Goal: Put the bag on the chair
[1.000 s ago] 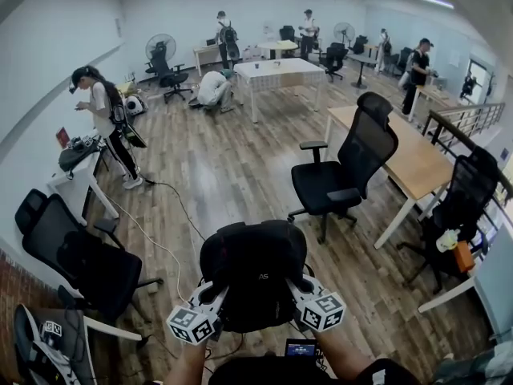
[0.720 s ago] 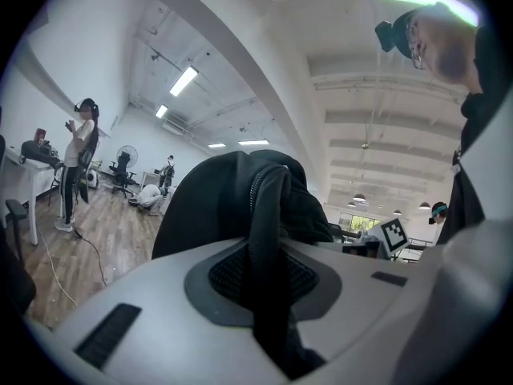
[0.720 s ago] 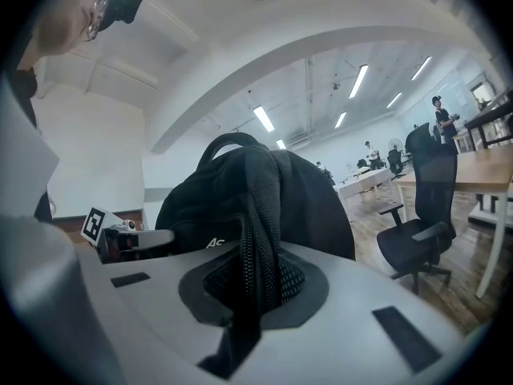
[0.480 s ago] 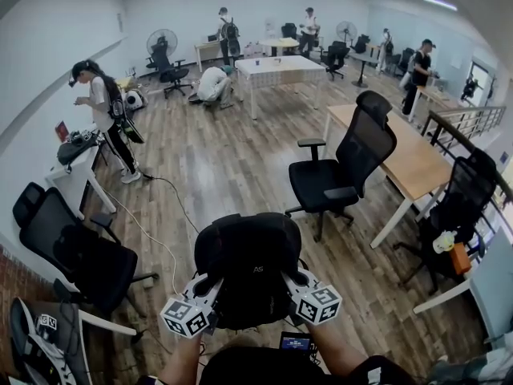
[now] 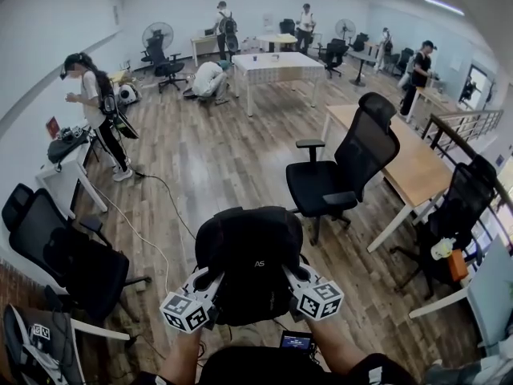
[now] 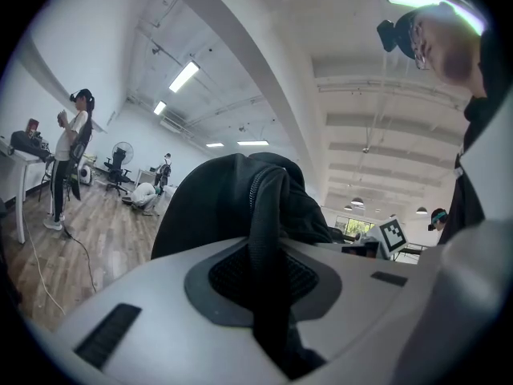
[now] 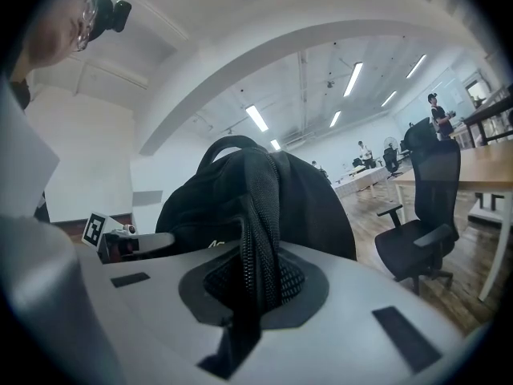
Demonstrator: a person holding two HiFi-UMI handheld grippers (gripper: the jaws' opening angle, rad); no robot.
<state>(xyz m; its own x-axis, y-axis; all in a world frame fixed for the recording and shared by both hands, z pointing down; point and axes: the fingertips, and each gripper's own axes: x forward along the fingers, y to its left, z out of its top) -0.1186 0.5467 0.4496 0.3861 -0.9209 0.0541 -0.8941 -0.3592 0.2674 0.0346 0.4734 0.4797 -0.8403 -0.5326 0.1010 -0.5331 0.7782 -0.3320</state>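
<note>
Hanging in the air just in front of the person, the black bag (image 5: 250, 263) is held up between the two tools, above the wooden floor (image 5: 208, 159) and not touching it. It is upright, with its top handle on the far side.

The left tool (image 6: 268, 283) has its jaws nearly together, and they press on a black fold of the bag's fabric that runs down between the pads. The right tool (image 7: 252, 279) is closed even more tightly, on a black strip of the bag with zip teeth on it. In the head view each tool holds one lower side of the bag, the left tool at the left and the right tool at the right.

The chair (image 5: 341, 171), a black office chair with armrests, stands on the floor ahead and to the right, well apart from the bag. Just beside it, further right, is a long wooden counter (image 5: 417, 167). A second black chair (image 5: 72, 255) stands at the lower left, and a thin cable (image 5: 152, 239) lies on the floor between it and the bag. A person (image 5: 92, 103) stands further away at the left, near a white counter (image 5: 68, 179).
</note>
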